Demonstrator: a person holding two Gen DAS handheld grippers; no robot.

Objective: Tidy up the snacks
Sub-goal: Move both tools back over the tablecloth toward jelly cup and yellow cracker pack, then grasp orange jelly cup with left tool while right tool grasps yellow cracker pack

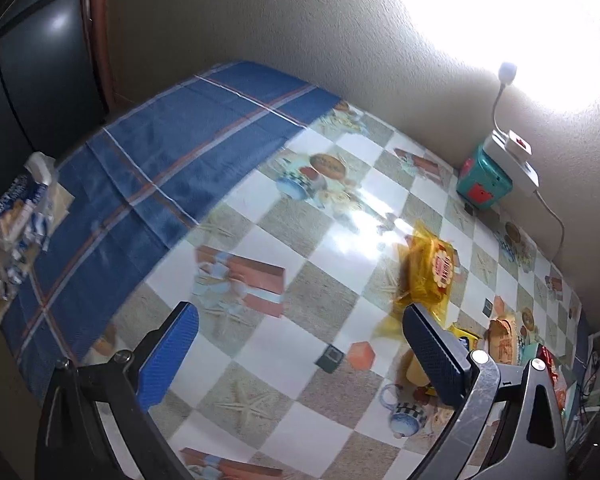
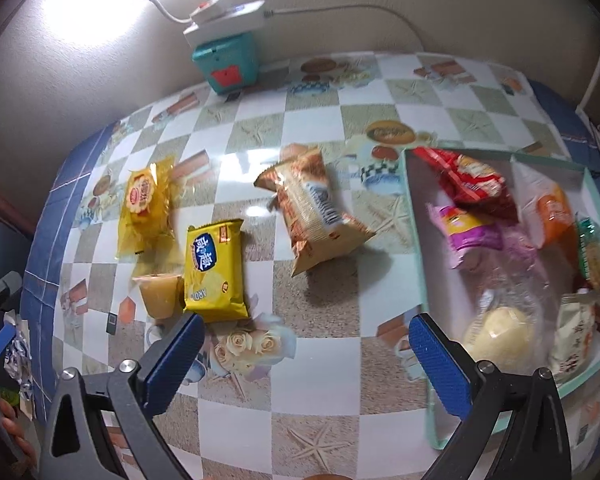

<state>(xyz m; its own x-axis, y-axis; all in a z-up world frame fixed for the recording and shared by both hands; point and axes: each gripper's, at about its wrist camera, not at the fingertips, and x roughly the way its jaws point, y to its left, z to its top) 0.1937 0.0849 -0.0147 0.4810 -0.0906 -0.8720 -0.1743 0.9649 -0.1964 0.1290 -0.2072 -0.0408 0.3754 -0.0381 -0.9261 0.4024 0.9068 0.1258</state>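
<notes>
My right gripper (image 2: 306, 346) hangs open over the checkered table with nothing between its fingers. Ahead of it lie a brown snack bag (image 2: 316, 216), a yellow cracker pack (image 2: 215, 270), a small yellow jelly cup (image 2: 158, 294) and a clear yellow pastry packet (image 2: 146, 210). A mint-edged tray (image 2: 416, 232) at the right holds several snacks, among them a red bag (image 2: 468, 180), a purple pack (image 2: 466, 232) and a wrapped bun (image 2: 500, 336). My left gripper (image 1: 300, 338) is open and empty; the yellow pastry packet (image 1: 434, 270) lies just past its right finger (image 1: 432, 356).
A teal box (image 2: 228, 62) with a white power strip (image 2: 224, 16) and lamp on top stands against the wall. A blue plaid cloth (image 1: 172, 160) covers the table's left end, with a crumpled blue-white wrapper (image 1: 16, 216) beyond its edge. A hand (image 2: 12, 428) shows at the lower left.
</notes>
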